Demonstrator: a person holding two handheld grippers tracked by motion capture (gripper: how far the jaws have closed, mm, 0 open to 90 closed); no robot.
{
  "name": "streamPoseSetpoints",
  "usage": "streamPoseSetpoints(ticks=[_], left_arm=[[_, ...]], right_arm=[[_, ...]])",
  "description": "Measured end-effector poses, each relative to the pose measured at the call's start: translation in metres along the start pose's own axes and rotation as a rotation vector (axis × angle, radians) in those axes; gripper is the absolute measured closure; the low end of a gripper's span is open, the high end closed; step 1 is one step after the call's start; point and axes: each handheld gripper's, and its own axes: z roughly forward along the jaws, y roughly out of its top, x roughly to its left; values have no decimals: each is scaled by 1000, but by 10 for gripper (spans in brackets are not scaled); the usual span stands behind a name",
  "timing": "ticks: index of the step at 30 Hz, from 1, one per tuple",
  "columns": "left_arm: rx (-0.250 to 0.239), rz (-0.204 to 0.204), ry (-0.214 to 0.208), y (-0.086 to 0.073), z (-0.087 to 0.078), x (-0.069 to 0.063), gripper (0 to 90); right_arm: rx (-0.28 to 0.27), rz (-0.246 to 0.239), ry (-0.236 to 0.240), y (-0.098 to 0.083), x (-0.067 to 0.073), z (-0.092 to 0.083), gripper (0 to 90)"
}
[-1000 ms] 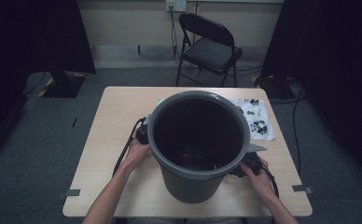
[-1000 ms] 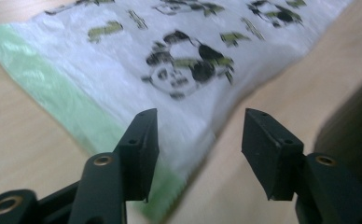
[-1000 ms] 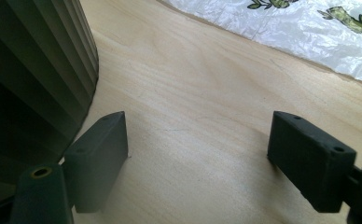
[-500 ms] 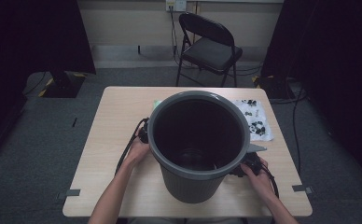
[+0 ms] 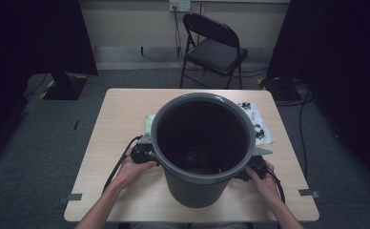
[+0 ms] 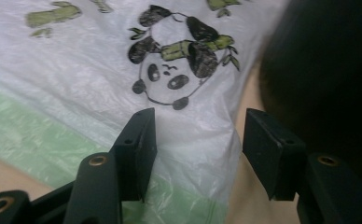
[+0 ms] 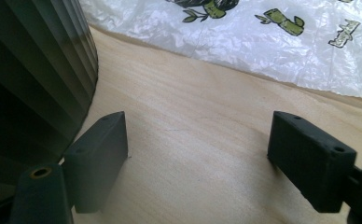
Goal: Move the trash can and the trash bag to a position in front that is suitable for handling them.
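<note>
A grey bin stands on the table and hides most of both grippers. Behind the bin lies a panda-print bag, flat on the wood. A folding chair stands beyond the table. The bin's dark inside shows something at the bottom, too dim to name. The left gripper hangs left of the bin over the bag, jaws apart, holding nothing. The right gripper, right of the bin, is wide over bare wood.
</note>
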Motion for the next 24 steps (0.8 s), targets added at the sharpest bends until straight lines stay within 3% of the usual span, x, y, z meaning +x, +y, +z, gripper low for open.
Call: streamPoseSetpoints(ticks=[3, 6, 11, 13, 15, 18, 21, 24], left_arm=[[13, 67, 18, -8, -6, -14, 427], [10, 62, 25, -16, -14, -26, 427], [7, 47, -22, -32, -29, -41, 427], [10, 67, -31, -37, -33, -50, 421], [9, 61, -29, -42, -37, -59, 416], [18, 96, -40, -48, -42, -73, 410], [23, 105, -43, -51, -45, -79, 409], [36, 119, -80, -53, -47, -88, 408]], right_arm=[[0, 3, -2, 0, 0, 0, 192], [-1, 3, -4, 0, 0, 0, 191], [0, 5, -5, 0, 1, 0, 191], [-1, 3, -5, 0, 1, 0, 190], [-1, 3, -5, 0, 1, 0, 189], [0, 3, -5, 0, 1, 0, 186], [0, 2, -5, 0, 1, 1, 185], [1, 3, -6, 0, 1, 1, 184]])
